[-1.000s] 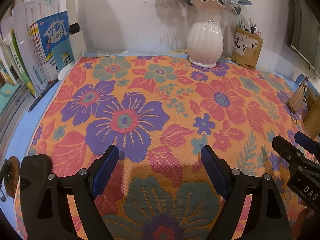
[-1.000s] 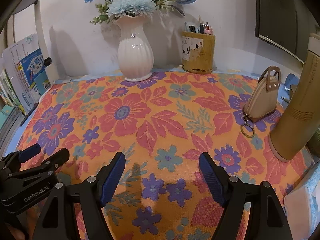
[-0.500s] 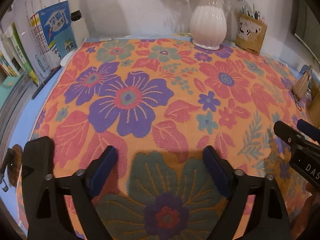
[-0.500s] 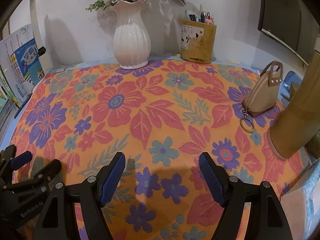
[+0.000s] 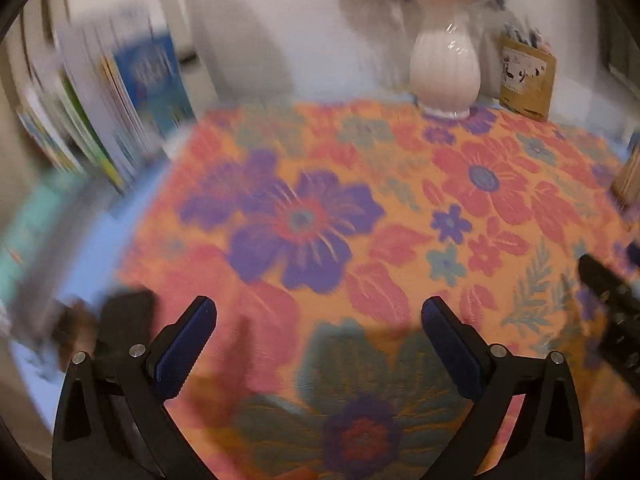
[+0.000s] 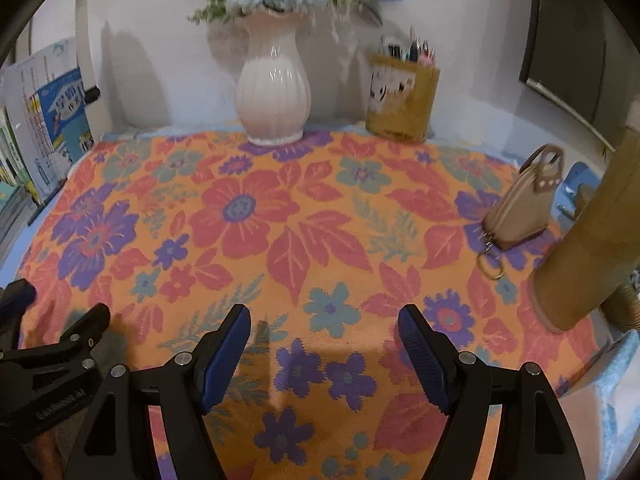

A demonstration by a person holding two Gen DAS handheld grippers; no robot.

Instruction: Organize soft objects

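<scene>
An orange floral cloth point(image 5: 400, 200) with red and purple flowers lies spread flat over the table; it also shows in the right wrist view point(image 6: 320, 240). My left gripper point(image 5: 318, 318) is open and empty, low over the cloth's near left part. My right gripper point(image 6: 324, 326) is open and empty, low over the cloth's near middle. The left gripper shows at the lower left of the right wrist view point(image 6: 48, 352). The right gripper shows at the right edge of the left wrist view point(image 5: 612, 300). The left wrist view is motion-blurred.
A white vase point(image 6: 274, 96) with flowers stands on the cloth's far edge, a pen holder point(image 6: 402, 100) beside it. A small tan bag point(image 6: 524, 204) and a tan cylinder point(image 6: 588, 240) stand at the right. Books point(image 5: 100, 108) line the left side.
The left gripper has swung to the left, so the books and the table's left edge fill more of its view. The right gripper has shifted slightly. Both stay open.
</scene>
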